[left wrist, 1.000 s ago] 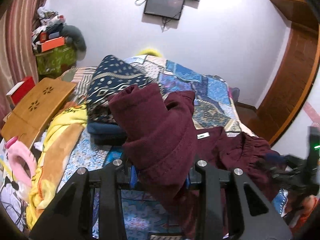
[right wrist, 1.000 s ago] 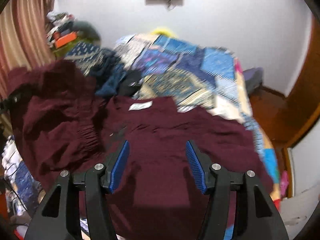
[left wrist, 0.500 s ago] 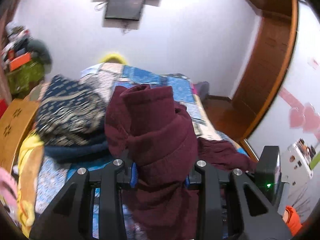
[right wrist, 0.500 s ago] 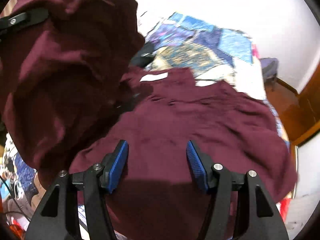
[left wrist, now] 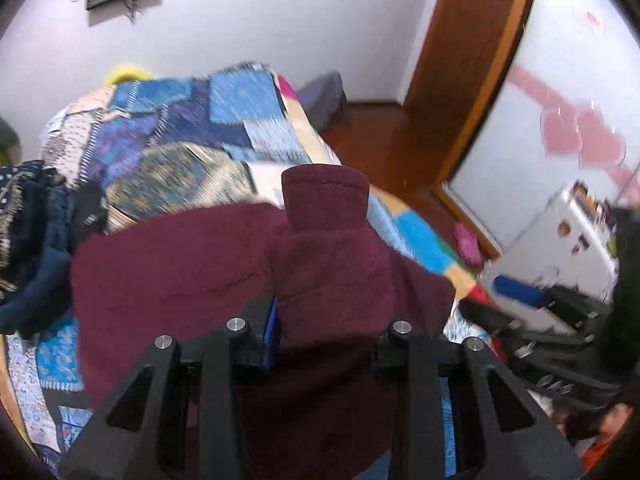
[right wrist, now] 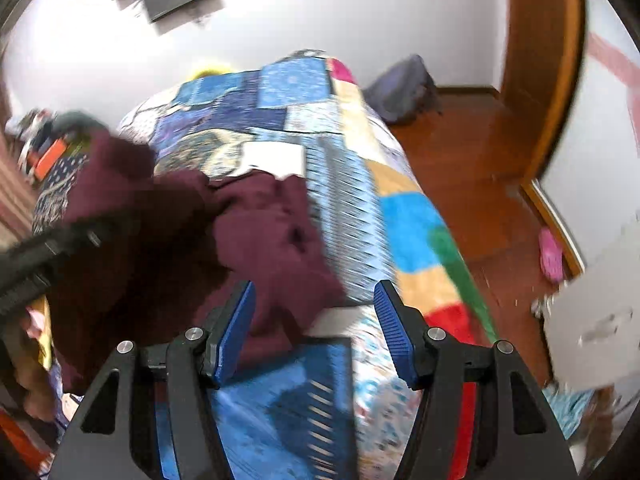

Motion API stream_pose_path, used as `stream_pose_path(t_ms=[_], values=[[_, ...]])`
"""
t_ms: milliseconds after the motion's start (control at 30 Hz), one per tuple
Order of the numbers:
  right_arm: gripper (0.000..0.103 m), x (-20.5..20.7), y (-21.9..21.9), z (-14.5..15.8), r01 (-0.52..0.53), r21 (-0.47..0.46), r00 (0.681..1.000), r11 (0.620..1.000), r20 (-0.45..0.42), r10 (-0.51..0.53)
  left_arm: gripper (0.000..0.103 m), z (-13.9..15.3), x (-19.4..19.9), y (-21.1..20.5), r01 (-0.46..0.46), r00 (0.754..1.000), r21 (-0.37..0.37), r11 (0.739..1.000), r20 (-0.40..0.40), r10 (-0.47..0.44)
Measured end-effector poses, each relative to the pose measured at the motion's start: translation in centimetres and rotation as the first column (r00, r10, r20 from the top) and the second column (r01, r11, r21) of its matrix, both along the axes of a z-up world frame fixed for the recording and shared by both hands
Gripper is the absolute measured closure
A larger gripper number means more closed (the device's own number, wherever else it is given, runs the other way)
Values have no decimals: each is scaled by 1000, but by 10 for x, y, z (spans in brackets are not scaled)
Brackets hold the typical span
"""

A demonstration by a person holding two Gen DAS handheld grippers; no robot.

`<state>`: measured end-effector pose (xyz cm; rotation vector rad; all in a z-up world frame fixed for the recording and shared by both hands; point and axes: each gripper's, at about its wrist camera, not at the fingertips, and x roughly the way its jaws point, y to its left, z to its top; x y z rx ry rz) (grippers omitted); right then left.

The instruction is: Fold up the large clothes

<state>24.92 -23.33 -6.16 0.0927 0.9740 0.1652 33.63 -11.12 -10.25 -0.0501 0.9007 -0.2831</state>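
Note:
A large maroon garment (left wrist: 176, 280) lies bunched on a bed with a blue patchwork quilt (left wrist: 192, 128). My left gripper (left wrist: 324, 332) is shut on a thick fold of the garment, which bulges up between the fingers and hides the pads. In the right wrist view the garment (right wrist: 256, 224) lies in a heap on the quilt (right wrist: 400, 208) to the left. My right gripper (right wrist: 316, 328) is open and empty, its blue pads (right wrist: 390, 328) just in front of the garment's near edge. The left gripper's black arm (right wrist: 52, 248) shows at the left edge.
Dark blue patterned clothes (left wrist: 28, 220) are piled at the bed's left. A wooden floor (right wrist: 492, 176) and wooden door frame (left wrist: 472, 64) lie to the right. A dark bag (right wrist: 404, 84) sits by the wall. A white box (left wrist: 560, 236) stands on the right.
Both cameras have swung to the right, towards the door. My left gripper has carried its fold across over the rest of the garment. My right gripper has moved off the garment to its right edge.

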Motion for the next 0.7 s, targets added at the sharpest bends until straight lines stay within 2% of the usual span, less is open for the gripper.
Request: stream_pose_path(t_ms=[100,167,267,400,500,567,633,700], values=[[45,-2,-9,-3,24,-12,1000,1000,-13,-24,70,-17,-2,-18,23,999,57,998,-23,-22],[46,-3,-11,-4,24,-13,1000,1000,-19,-24,69,-20,-7,-22,36,999,101,994,-8,-35],[45,-2,-9,-4,10,-8,1000,1000,-19,-10,62,-19,-13,-23,43,999,139,989,5,-44],[46,-3,-5,2,-11,-6,1000,1000,1,11,54,-10,-19,-14,51,999,127,991,-5,-51],[45,-7,-2,6,-29,0,999,1000,17,29,49,5,-28,-1,50,999,108,993,16,-52],[45,-8,3,11,-43,6,999,999,29,43,42,18,-35,11,45,998,96,994,49,-50],[45,-8,8,16,-54,16,998,998,41,54,36,37,-48,31,14,992,69,997,125,-22],[41,-8,15,21,-70,37,996,997,53,68,29,53,-57,53,-17,984,36,999,178,10]])
